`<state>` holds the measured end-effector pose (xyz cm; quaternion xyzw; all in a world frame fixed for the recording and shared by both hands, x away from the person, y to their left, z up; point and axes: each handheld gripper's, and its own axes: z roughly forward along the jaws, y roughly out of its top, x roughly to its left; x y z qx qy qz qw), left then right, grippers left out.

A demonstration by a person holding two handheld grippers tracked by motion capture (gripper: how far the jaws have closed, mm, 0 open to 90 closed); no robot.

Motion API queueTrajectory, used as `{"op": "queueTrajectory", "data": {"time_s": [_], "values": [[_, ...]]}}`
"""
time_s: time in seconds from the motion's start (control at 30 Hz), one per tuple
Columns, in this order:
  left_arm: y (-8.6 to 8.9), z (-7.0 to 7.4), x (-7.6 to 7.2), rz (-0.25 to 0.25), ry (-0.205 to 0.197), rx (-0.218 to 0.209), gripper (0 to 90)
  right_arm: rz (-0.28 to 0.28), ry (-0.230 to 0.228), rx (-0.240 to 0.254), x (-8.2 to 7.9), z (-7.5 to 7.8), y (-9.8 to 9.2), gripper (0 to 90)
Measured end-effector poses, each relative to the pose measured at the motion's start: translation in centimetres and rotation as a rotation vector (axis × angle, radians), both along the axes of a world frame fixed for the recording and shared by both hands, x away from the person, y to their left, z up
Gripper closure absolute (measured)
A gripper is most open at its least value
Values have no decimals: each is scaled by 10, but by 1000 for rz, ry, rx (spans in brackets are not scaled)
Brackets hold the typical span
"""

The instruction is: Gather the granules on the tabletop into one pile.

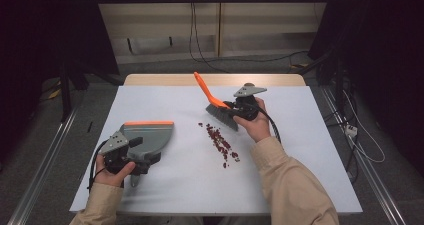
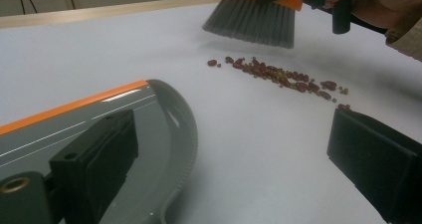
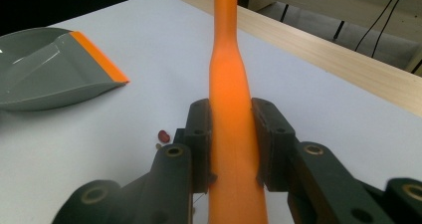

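High view: right gripper (image 1: 227, 106) clamped on the brush (image 1: 216, 105) low on its orange handle, just above the grey bristles, handle slanting up and away toward the far edge. Bristles poised just beyond the far end of a trail of small red beans (image 1: 219, 139) strewn mid-tabletop (image 1: 300, 150). Well apart to the left, grey dustpan (image 1: 150, 135) lying flat with its orange lip on the far side, left gripper (image 1: 144, 151) at its near end.

Left gripper view: fingers (image 2: 99, 154) spread wide, 1 over the pan's inner floor, the other across the rim above bare tabletop; no squeeze on the pan visible. Beans (image 2: 278, 74) ahead in a loose line, bristles (image 2: 251, 20) hanging just behind them.

Right gripper view: 2 fingers (image 3: 199, 139) pressed flat against either side of the handle (image 3: 231, 134), closed firmly on it. Dustpan (image 3: 45, 74) off to the left, 1 bean (image 3: 162, 134) peeking beside the left finger.

Handling, as a judgement: light plastic brush, stiff smooth handle, likely to twist in a loose grip, so best held where now, near the head for control. Soft bristles, bending under pressure; light strokes only. Beans small, hard and prone to roll or scatter. Pan light and apt to slide when pushed against; best taken by its handle or rear wall and kept lip-down on the tabletop.
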<state>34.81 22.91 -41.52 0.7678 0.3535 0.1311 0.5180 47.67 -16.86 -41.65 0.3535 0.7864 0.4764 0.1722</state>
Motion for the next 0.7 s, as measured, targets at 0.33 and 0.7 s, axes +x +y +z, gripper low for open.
{"op": "queueTrajectory", "data": {"time_s": [0.33,0.7], "values": [[3,0,1,19,4,-6,55,119,-75,-83,20,-11,26,717],[6,-1,-1,22,2,-3,55,284,-81,-144,1,-11,29,717]]}}
